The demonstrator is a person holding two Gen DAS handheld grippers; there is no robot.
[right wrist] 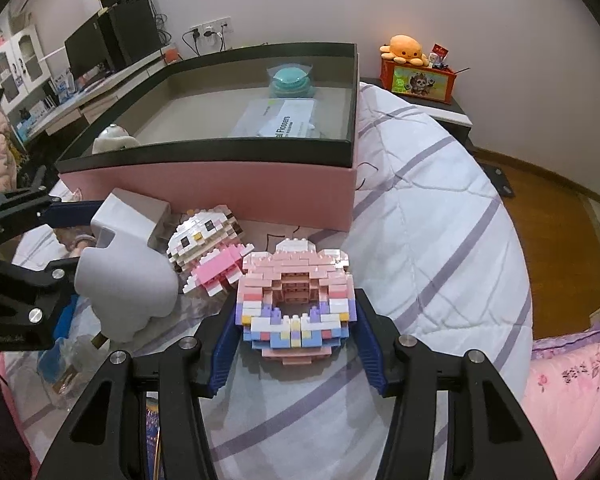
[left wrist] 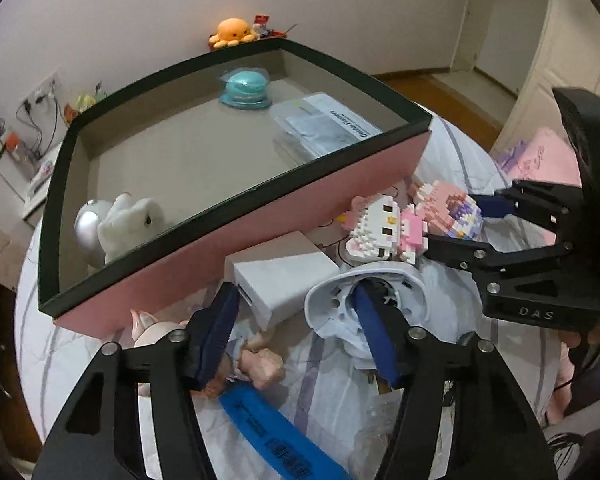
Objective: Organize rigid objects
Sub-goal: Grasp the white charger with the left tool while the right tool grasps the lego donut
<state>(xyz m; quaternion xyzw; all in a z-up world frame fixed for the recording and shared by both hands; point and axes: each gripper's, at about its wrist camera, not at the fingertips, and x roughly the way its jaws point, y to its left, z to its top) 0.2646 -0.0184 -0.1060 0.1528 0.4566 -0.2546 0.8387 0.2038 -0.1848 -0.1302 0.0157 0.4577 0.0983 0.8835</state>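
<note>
R gripper [right wrist: 296,344] jaws flank brick donut [right wrist: 296,304], L gripper [left wrist: 300,340] jaws wide

Left gripper [left wrist: 296,336]: matte black angular linkage arms with triangular cut-outs; round silver screw heads at the pivots. Fingers [left wrist: 374,332] faced with dark blue ribbed pads.

Right gripper [right wrist: 296,340]: same build, black arms, silver pivot screws, blue ridged pads [right wrist: 370,354] on the inner faces. Seen from the left wrist view, its black body carries pale lettering "DAS" and rises into a curved glossy black housing with a small green light. A bit of skin-toned hand shows below that housing.
</note>
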